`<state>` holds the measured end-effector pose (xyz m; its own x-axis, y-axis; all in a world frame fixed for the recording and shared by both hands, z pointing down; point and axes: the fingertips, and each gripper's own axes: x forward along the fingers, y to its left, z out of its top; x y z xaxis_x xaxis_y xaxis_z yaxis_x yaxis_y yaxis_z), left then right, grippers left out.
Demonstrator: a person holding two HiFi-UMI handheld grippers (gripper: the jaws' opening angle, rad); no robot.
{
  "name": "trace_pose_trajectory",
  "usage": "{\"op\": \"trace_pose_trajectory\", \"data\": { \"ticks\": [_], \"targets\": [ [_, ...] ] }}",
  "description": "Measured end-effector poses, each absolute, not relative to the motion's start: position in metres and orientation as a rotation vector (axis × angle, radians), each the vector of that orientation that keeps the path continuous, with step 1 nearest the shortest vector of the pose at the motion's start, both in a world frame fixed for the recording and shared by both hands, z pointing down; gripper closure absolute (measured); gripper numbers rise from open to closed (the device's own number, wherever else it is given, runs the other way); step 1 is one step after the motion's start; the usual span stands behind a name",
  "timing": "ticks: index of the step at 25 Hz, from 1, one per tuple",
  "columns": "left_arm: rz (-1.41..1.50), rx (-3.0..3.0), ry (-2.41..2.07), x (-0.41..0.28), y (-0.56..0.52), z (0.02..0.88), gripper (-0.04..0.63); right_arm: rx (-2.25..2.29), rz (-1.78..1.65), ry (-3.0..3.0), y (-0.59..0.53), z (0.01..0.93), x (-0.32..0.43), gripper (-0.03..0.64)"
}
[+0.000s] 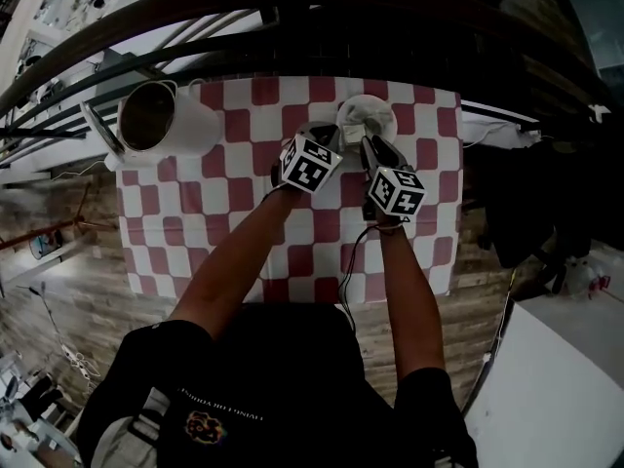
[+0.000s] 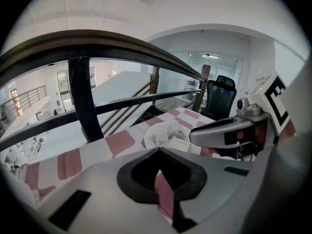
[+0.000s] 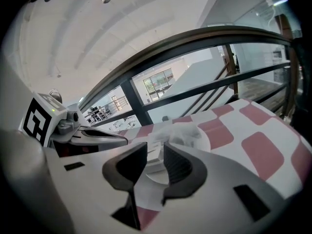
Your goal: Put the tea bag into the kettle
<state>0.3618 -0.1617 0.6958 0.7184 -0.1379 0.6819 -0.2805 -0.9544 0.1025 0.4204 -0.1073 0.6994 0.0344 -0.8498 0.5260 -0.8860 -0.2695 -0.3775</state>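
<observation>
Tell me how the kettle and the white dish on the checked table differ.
The kettle stands tall at the checked cloth's far left corner; the white dish lies low at its far middle. The kettle's top is open and dark inside; the dish holds small pale packets, likely tea bags. The left tool and right tool are at the dish, neither by the kettle. Both are white and rest on the cloth.
</observation>
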Motion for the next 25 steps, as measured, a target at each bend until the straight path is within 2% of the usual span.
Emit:
{"op": "trace_pose_trajectory", "data": {
  "ticks": [15,19,25],
  "targets": [
    [1.081,2.69,-0.354,0.355,-0.167,0.713,0.597,2.158,1.093,-1.863,-0.117,0.719,0.413,0.506],
    [1.082,2.689,-0.359,0.353,-0.168,0.713,0.597,2.161,1.06,-1.832,-0.118,0.719,0.416,0.589],
    [1.074,2.694,-0.377,0.349,-0.173,0.707,0.597,2.167,1.025,-1.835,-0.119,0.712,0.415,0.598]
  ]
}}
